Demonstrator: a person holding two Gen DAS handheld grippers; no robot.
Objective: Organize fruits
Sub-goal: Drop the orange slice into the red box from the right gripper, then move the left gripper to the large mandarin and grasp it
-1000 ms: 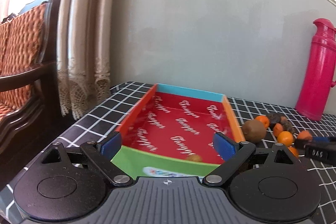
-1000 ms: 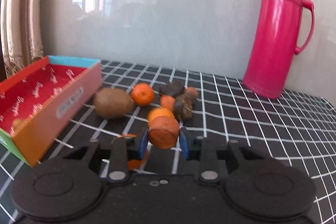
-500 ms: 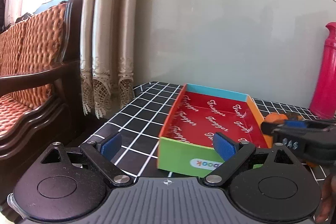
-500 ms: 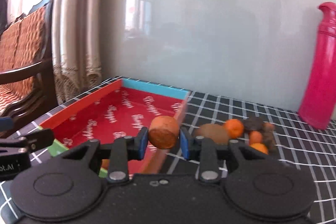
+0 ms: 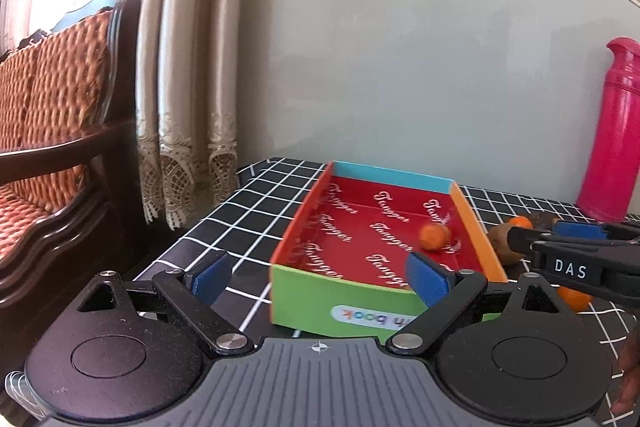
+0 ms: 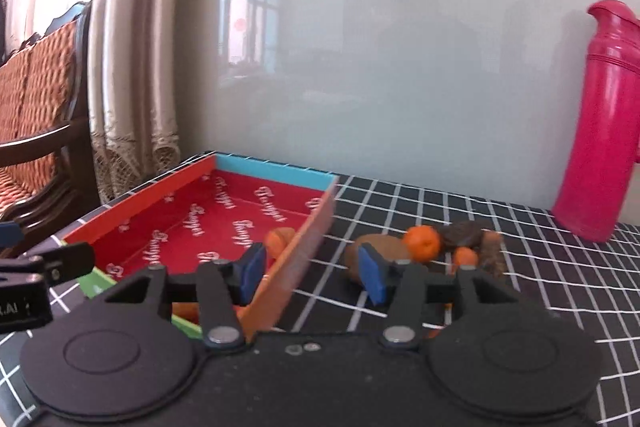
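Observation:
A shallow box with a red inside (image 5: 360, 227) (image 6: 224, 215) lies on the checked table. An orange fruit (image 5: 434, 237) (image 6: 279, 242) lies in it near its right wall. My right gripper (image 6: 312, 269) is open and empty over the box's right wall; it also shows in the left wrist view (image 5: 568, 251). My left gripper (image 5: 318, 275) is open and empty in front of the box's green near wall. A brown kiwi (image 6: 360, 247), an orange (image 6: 421, 243) and dark fruits (image 6: 464, 233) lie in a heap right of the box.
A pink thermos jug (image 6: 600, 131) (image 5: 612, 135) stands at the back right by the wall. A wooden sofa (image 5: 52, 131) and lace curtains (image 5: 188, 107) are left of the table. The table's left edge is near the box.
My right gripper has opened and let the orange fruit go; the fruit now lies in the box. My left gripper has stayed open, with its view shifted slightly.

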